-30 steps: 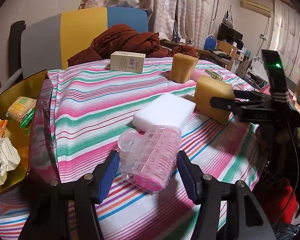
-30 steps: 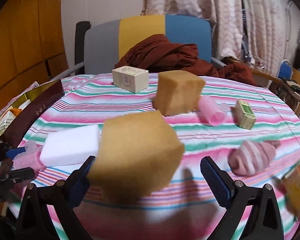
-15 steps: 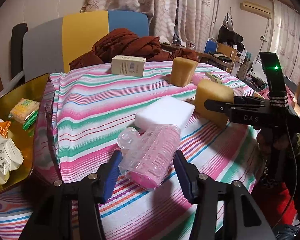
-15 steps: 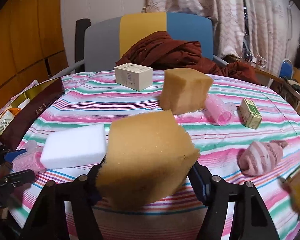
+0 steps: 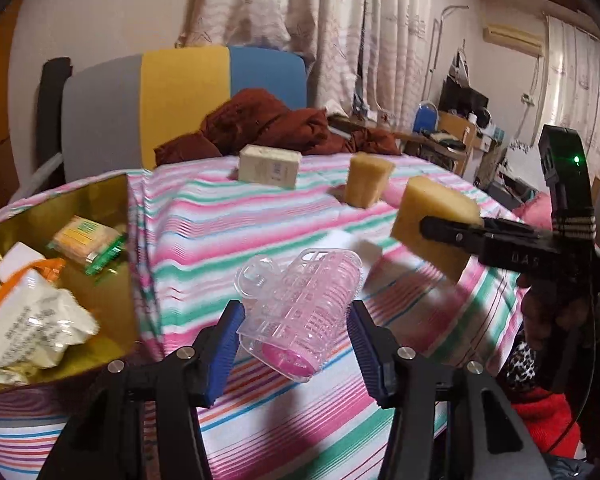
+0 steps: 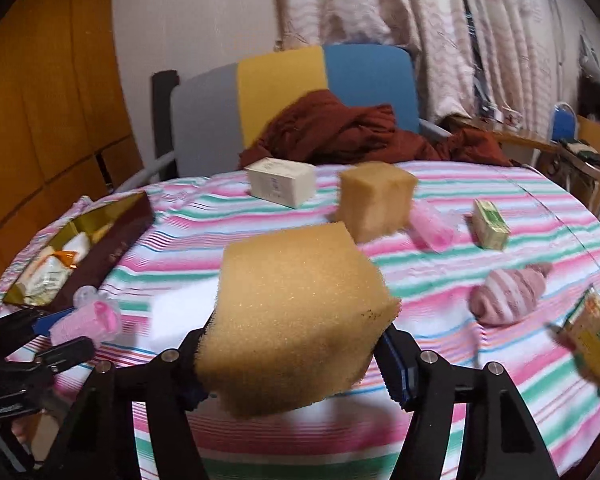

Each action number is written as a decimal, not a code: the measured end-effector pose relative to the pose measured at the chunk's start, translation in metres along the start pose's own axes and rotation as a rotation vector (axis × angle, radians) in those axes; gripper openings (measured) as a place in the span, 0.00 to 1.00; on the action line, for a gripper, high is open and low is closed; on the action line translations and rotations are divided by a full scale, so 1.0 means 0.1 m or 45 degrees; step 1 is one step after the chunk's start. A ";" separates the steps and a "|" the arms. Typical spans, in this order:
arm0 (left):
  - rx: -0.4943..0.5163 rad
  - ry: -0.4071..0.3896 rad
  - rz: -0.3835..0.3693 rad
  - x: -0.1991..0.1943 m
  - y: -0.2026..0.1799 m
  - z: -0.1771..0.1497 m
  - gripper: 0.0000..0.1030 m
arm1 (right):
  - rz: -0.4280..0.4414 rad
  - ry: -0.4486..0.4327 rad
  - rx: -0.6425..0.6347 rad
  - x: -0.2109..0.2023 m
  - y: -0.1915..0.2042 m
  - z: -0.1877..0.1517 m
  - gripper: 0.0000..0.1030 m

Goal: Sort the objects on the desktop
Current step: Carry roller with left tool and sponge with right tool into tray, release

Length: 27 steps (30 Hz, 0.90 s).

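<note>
From the left wrist camera, the left gripper (image 5: 294, 344) clamps a clear plastic hair roller (image 5: 300, 312) with a pink core between its blue pads (image 5: 224, 350), lifted above the striped tablecloth (image 5: 228, 224). Left of the roller sits the gold-lined box (image 5: 88, 196), holding snack packets (image 5: 32, 328). Just behind the roller lies a white sponge block (image 5: 366, 249), partly hidden. Right of the roller, the right gripper (image 5: 444, 229) squeezes a yellow sponge (image 5: 432, 208) held off the cloth. Farther behind the roller stand a cream carton (image 5: 270, 166) and a second yellow sponge (image 5: 368, 178).

From the right wrist camera, the right gripper (image 6: 296, 364) pinches the yellow sponge (image 6: 296, 320) tightly, its sides pressed in, raised over the tablecloth (image 6: 440, 280). Left of this sponge the left gripper (image 6: 66, 332) grips the roller (image 6: 86, 320), near the box (image 6: 116, 236). Behind the sponge stand the second sponge (image 6: 374, 196) and the carton (image 6: 282, 182); to its right lie a pink striped sock (image 6: 508, 296), a pink roller (image 6: 430, 226) and a small green-yellow packet (image 6: 490, 224).
</note>
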<state>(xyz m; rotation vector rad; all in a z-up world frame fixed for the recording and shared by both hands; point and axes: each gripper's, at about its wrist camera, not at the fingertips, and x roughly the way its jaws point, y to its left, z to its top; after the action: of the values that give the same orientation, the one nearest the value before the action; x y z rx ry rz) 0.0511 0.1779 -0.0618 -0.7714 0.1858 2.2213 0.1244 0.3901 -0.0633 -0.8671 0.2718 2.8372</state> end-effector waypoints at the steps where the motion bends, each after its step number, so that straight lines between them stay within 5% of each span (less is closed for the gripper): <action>1: -0.003 -0.009 0.025 -0.05 0.03 0.03 0.53 | 0.031 -0.008 -0.020 0.00 0.09 0.04 0.66; 12: -0.136 -0.071 0.321 -0.46 0.92 0.33 0.52 | 0.436 -0.011 -0.144 0.36 1.20 0.61 0.66; 23: -0.223 0.018 0.614 -0.30 2.01 0.62 0.52 | 0.577 0.142 -0.211 1.25 2.34 1.01 0.66; 27: -0.287 0.058 0.681 -0.21 2.29 0.68 0.53 | 0.548 0.190 -0.247 1.48 2.57 1.01 0.69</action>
<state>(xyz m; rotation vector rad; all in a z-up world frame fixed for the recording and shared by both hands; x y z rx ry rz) -0.1318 0.0289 -0.0188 -0.9827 0.1811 2.7653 -0.1046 0.1779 -0.0322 -1.1903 0.2273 3.2399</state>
